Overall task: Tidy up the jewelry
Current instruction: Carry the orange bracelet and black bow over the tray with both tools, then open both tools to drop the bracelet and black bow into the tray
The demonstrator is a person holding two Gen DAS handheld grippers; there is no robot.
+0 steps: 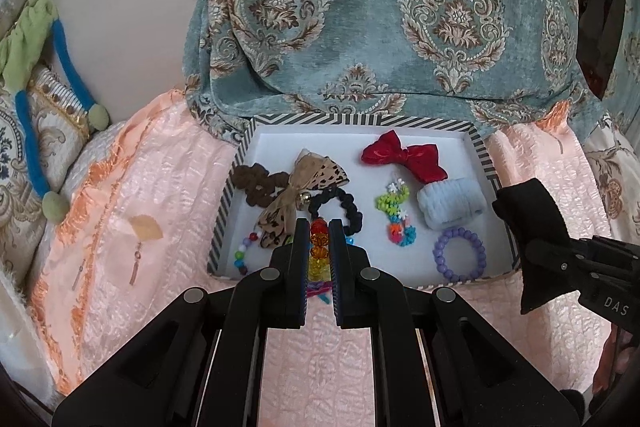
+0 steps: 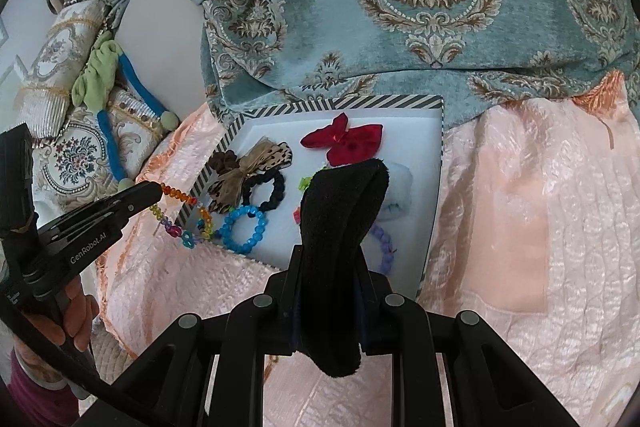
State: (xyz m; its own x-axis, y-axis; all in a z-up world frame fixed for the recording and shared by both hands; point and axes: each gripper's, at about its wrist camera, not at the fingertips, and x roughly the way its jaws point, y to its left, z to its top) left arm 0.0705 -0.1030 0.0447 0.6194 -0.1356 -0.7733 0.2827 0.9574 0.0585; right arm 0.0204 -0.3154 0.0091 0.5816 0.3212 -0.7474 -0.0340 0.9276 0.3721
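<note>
A striped-rim white tray (image 1: 493, 163) lies on the pink quilt. It holds a red bow (image 1: 404, 155), a leopard bow (image 1: 304, 191), a brown scrunchie (image 1: 256, 187), a black scrunchie (image 1: 344, 207), a light blue band (image 1: 452, 203), a purple bead bracelet (image 1: 460, 255), a colourful loom band (image 1: 396, 215) and a blue bead bracelet (image 2: 242, 229). My left gripper (image 1: 319, 227) is shut on a rainbow bead bracelet (image 1: 319, 247) over the tray's near left edge; it also shows in the right wrist view (image 2: 180, 211). My right gripper (image 2: 340, 251) is shut on a black fabric band (image 2: 340, 227) over the tray's near right part.
A teal patterned cloth (image 1: 380, 19) hangs behind the tray. A green and blue cord (image 1: 36, 99) lies on ornate cushions at the left. Two thin earrings (image 1: 136, 263) lie on the pink quilt (image 1: 160, 227) left of the tray.
</note>
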